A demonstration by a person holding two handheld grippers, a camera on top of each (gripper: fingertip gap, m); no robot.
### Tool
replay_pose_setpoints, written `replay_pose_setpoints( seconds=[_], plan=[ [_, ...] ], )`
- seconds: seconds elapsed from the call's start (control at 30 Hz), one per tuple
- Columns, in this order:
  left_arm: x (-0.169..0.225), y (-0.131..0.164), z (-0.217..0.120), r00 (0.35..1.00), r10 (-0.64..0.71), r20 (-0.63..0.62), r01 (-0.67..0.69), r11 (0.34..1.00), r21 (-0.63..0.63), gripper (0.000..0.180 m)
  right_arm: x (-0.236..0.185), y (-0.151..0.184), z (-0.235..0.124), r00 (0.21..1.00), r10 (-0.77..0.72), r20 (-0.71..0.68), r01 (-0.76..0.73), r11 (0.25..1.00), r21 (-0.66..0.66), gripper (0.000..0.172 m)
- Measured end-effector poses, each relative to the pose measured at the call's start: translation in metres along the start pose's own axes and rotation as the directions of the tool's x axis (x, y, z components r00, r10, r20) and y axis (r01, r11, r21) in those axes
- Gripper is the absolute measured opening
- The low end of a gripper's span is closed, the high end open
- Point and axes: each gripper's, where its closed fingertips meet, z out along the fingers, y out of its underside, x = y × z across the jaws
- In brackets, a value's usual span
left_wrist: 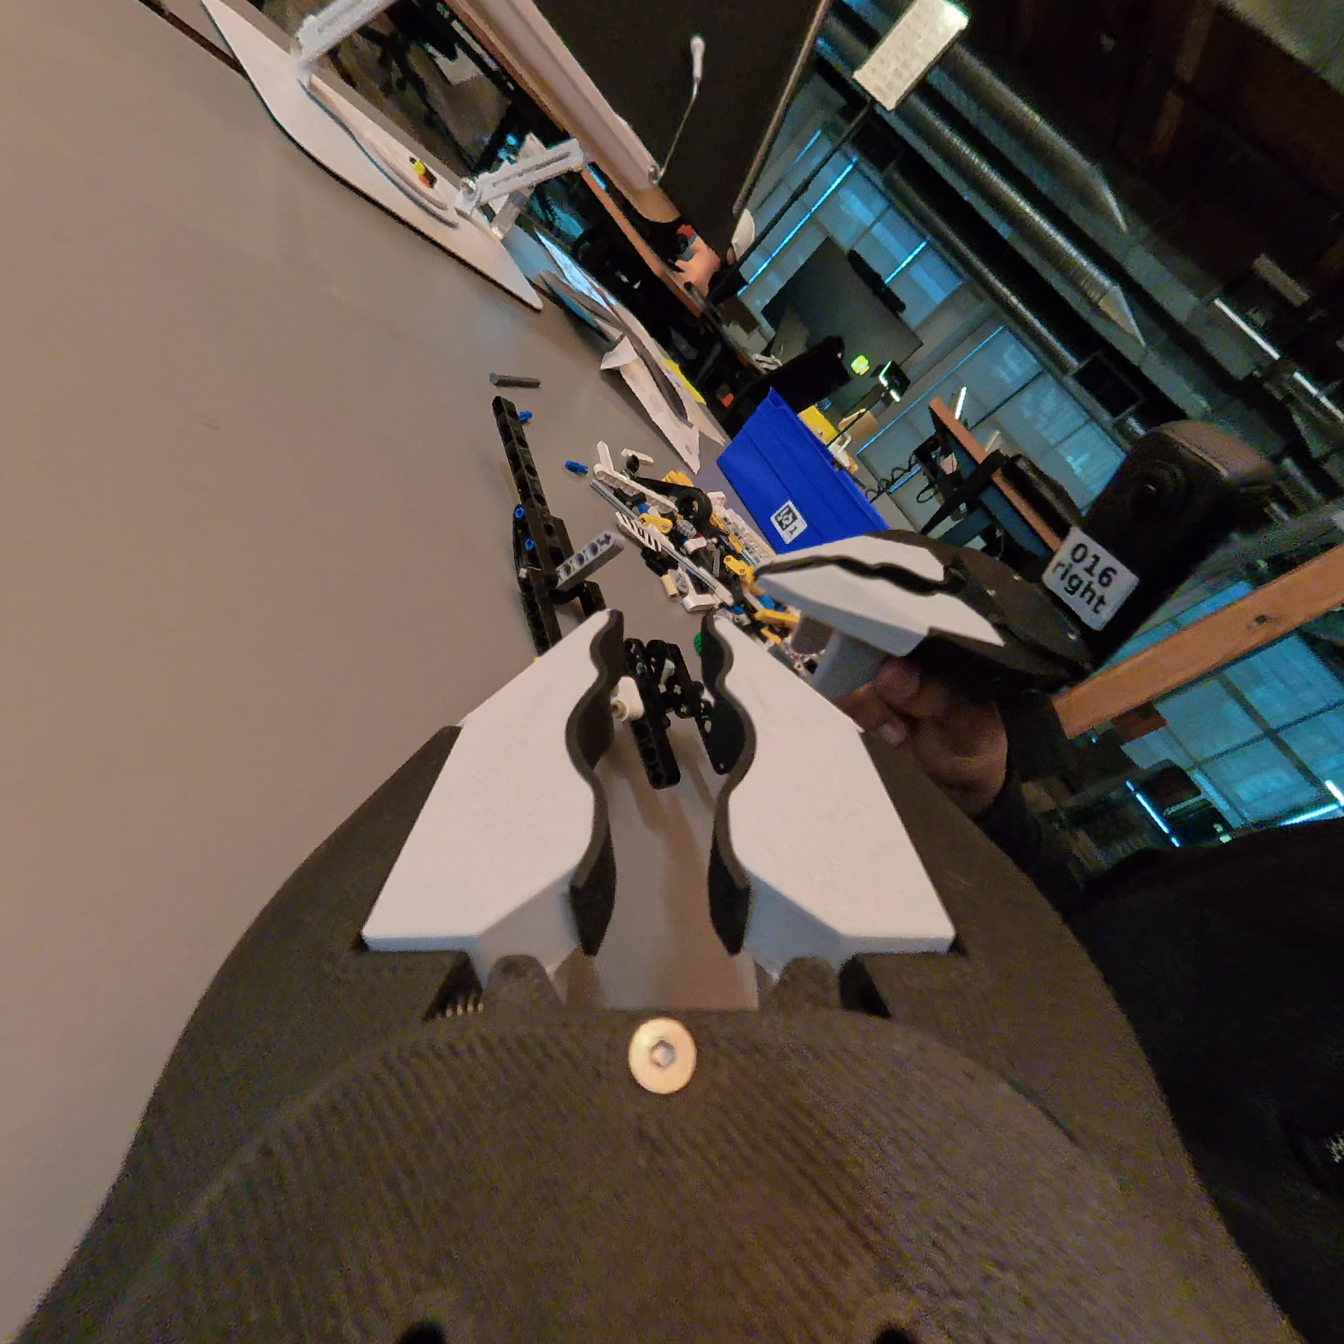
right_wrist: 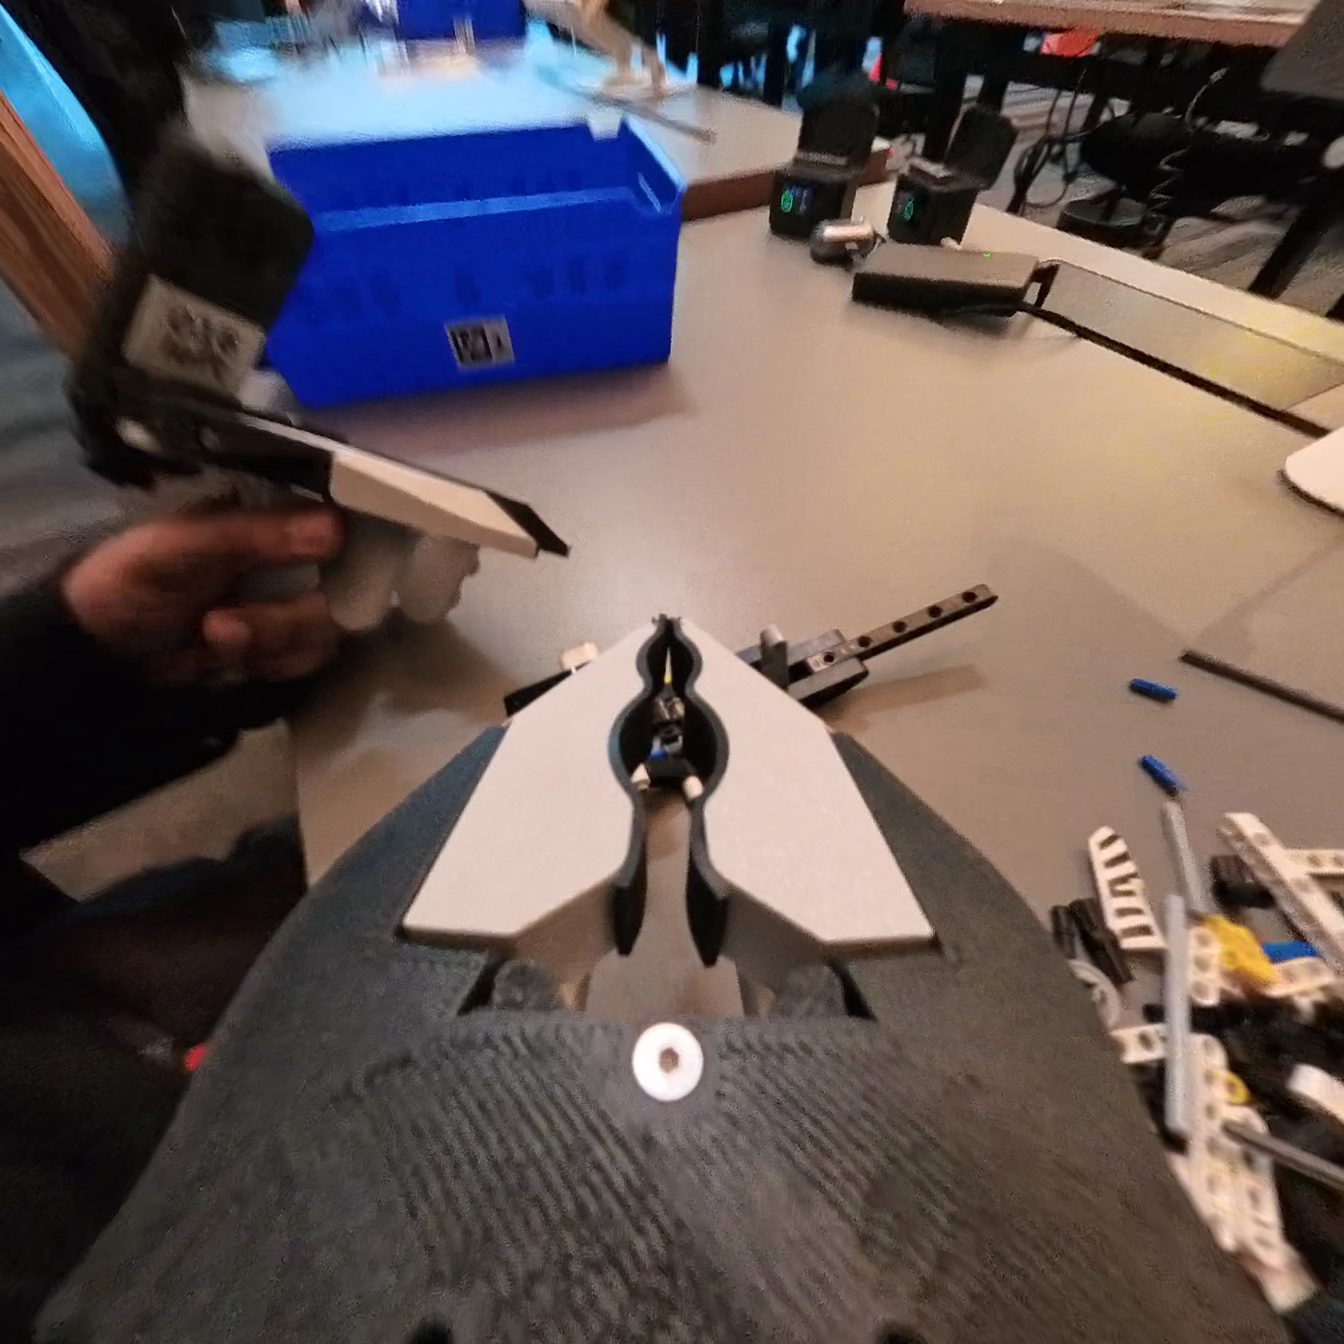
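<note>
Above the open middle of the worktop (left_wrist: 218, 509): left tool (left_wrist: 662, 622), fingers (left_wrist: 509, 800) apart by a narrow gap and, by the look of it, clamped on a small black beam piece (left_wrist: 654, 734). White pin (left_wrist: 624, 707) of that piece against one pad, a black arm of it against the other. Clear of the surface, as far as can be told.

Just beyond the tips, flat on the worktop: long black beam assembly (left_wrist: 525, 480) with a short grey beam (left_wrist: 590, 556) standing off it.

Right tool (right_wrist: 665, 625), gripped by a hand (left_wrist: 931, 727): fingertips together, nothing plainly held. Hangs over the near end of the long assembly, beside the pile of loose parts (right_wrist: 1200, 982). Two blue pins (right_wrist: 1153, 689) lie apart from the pile. Blue bin (right_wrist: 473, 254) towards the far edge.

Handling of the black piece, as a judgement: light, hard plastic, stiff along each beam yet probably loose at the pinned joints, so apt to swivel; smooth faces, somewhat slippery. Firmer hold likely across the flat beam sides than on the round pin end, and with modest pressure only.
</note>
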Motion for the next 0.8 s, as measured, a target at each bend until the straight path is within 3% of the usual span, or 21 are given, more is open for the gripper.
replay_pose_setpoints(
  seconds=[0.07,0.13,0.2,0.27,0.37,0.47,0.6,0.7,0.73,0.8],
  plan=[
    [-0.001,0.0,0.0,1.0,-0.003,0.003,0.003,1.0,-0.004,0.018,0.005,-0.005,-0.008,0.994,0.098,0.049,-0.1,0.994,0.041,0.004],
    [-0.001,0.003,0.002,1.0,0.006,0.013,-0.005,1.0,-0.023,0.02,0.008,-0.001,-0.012,0.987,0.144,0.079,-0.146,0.989,0.03,0.023],
    [0.007,0.011,0.005,0.999,0.044,-0.026,-0.045,0.996,-0.073,0.038,0.007,0.013,-0.011,0.986,0.151,0.075,-0.149,0.988,-0.027,0.036],
    [0.004,0.026,0.013,0.997,0.08,0.02,-0.075,0.983,-0.166,0.058,0.001,0.03,-0.007,0.987,0.144,0.076,-0.136,0.985,-0.102,0.046],
    [0.003,0.042,0.025,0.984,0.157,0.085,-0.131,0.959,-0.251,0.07,-0.005,0.048,-0.002,0.991,0.118,0.059,-0.105,0.976,-0.191,0.05],
    [-0.003,0.054,0.034,0.966,0.208,0.156,-0.147,0.932,-0.331,0.066,-0.001,0.054,-0.004,0.997,0.076,0.012,-0.072,0.977,-0.202,0.045],
    [-0.008,0.056,0.035,0.955,0.219,0.202,-0.138,0.925,-0.353,0.043,0.003,0.051,-0.013,0.993,0.113,0.012,-0.11,0.981,-0.159,0.045],
    [-0.007,0.049,0.033,0.977,0.131,0.17,-0.076,0.951,-0.3,0.037,0.007,0.048,-0.022,0.986,0.166,0.024,-0.162,0.981,-0.11,0.044],
    [-0.005,0.045,0.032,0.986,0.074,0.149,-0.033,0.965,-0.261,0.028,0.008,0.048,-0.025,0.984,0.177,0.029,-0.174,0.98,-0.095,0.044],
    [0.002,0.032,0.03,0.996,-0.052,0.072,0.064,0.982,-0.177,0.026,0.008,0.047,-0.029,0.981,0.189,0.041,-0.186,0.98,-0.071,0.044]
  ],
)
